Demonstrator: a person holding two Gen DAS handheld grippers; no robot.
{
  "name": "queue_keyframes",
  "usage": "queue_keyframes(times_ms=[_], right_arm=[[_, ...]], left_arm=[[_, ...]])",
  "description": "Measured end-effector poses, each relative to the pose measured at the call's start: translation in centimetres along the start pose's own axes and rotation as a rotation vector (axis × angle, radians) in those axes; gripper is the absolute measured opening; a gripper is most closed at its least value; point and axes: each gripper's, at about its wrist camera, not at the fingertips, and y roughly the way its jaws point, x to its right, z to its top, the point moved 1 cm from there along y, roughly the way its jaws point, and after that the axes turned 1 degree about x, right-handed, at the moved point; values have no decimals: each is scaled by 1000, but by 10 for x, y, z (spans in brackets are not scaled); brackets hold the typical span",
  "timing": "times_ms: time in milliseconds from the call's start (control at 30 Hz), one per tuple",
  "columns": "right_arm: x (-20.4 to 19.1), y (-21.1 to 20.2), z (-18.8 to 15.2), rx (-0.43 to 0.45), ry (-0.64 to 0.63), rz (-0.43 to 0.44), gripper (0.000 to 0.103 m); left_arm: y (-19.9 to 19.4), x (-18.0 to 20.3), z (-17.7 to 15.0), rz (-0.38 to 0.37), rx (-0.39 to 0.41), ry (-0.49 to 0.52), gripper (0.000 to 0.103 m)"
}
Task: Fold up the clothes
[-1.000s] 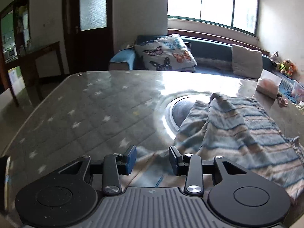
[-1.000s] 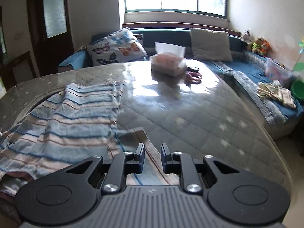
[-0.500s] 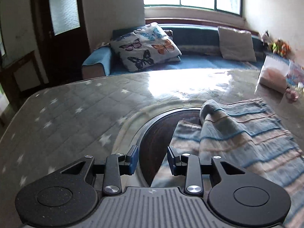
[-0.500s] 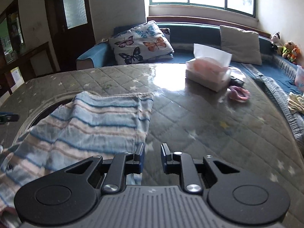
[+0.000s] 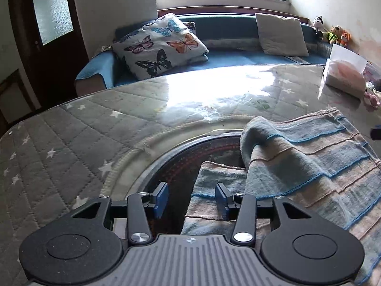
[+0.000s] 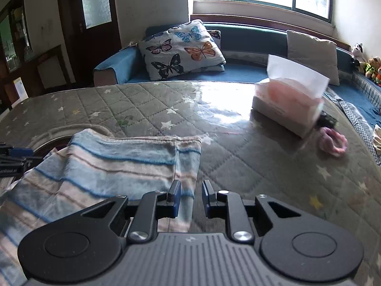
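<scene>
Left wrist view has the striped garment (image 5: pixel 309 166) right in front, lying on the quilted star-pattern table (image 5: pixel 83 143), partly over a round dark inset (image 5: pixel 190 164) in the tabletop. One fold of it is flopped over with a rounded hump at the far left corner, so it looks half folded, probably doubled once and waiting for the next fold.

Its near left edge runs up between the jaws of the left tool (image 5: pixel 191 199). Those jaws have just been opening and stand about halfway apart; the blue pads don't press on the fabric, so it holds nothing. My guess is it's lining up to pinch that edge.

Over in the right wrist view, the right tool (image 6: pixel 191 196) sits at the near right corner of the garment (image 6: pixel 107 166). The jaws are only a narrow gap apart, with the cloth's right edge under that gap, not clamped as far as I can see.

Both tools point forward and angle down at the table, one at each near corner, which makes sense for lifting the near edge together.

Further out: a tissue box (image 6: pixel 288 109) and a pink ring-shaped thing (image 6: pixel 333 141) on the far right, then a blue sofa with a butterfly cushion (image 6: pixel 181 47) under the window.
</scene>
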Motion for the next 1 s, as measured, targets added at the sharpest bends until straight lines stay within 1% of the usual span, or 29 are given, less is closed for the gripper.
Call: queue_keyframes(times_ms=[33, 67, 100, 167, 200, 233, 267, 333, 367, 467, 533, 700, 800, 833, 867, 900, 933, 1000], right_arm=[[0, 6, 3, -1, -1, 1, 20], [0, 11, 5, -1, -1, 0, 25], [1, 16, 7, -2, 0, -1, 26], [2, 25, 11, -6, 0, -2, 27], [2, 29, 12, -8, 3, -2, 27], [3, 33, 14, -10, 7, -1, 27], [3, 37, 15, -13, 11, -1, 27], [4, 42, 17, -13, 15, 1, 27], [4, 46, 18, -14, 15, 3, 27], [3, 53, 20, -21, 13, 8, 27], [2, 55, 21, -21, 10, 0, 27], [6, 61, 22, -16, 21, -10, 26], [6, 63, 23, -14, 15, -14, 26], [5, 63, 24, -13, 14, -17, 23], [5, 64, 24, -12, 12, -20, 13], [4, 64, 25, -10, 8, -22, 8], [3, 64, 26, -8, 2, -24, 4], [0, 62, 30, 20, -24, -50, 2]], left_arm=[[1, 0, 0, -6, -1, 2, 46], [3, 1, 0, -10, -3, 7, 46], [4, 1, 0, -15, -3, 11, 45], [5, 1, 2, -36, -3, 6, 42], [6, 0, 3, -50, -4, 0, 36], [7, 0, 4, -64, -6, -5, 28], [8, -1, 5, -77, -6, -10, 24], [10, 0, 6, -84, -1, -9, 8], [10, 0, 6, -81, 3, -4, 6], [9, 0, 6, -60, 18, 2, 3], [5, -4, 8, -28, 44, -2, 2], [-7, -31, 20, 90, 112, -49, 2], [-10, -53, 26, 146, 130, -97, 2], [-11, -59, 28, 162, 133, -110, 2], [-11, -64, 28, 173, 135, -115, 2], [-10, -68, 29, 184, 133, -118, 2], [-10, -72, 30, 196, 134, -123, 2], [-10, -78, 32, 210, 145, -132, 2]])
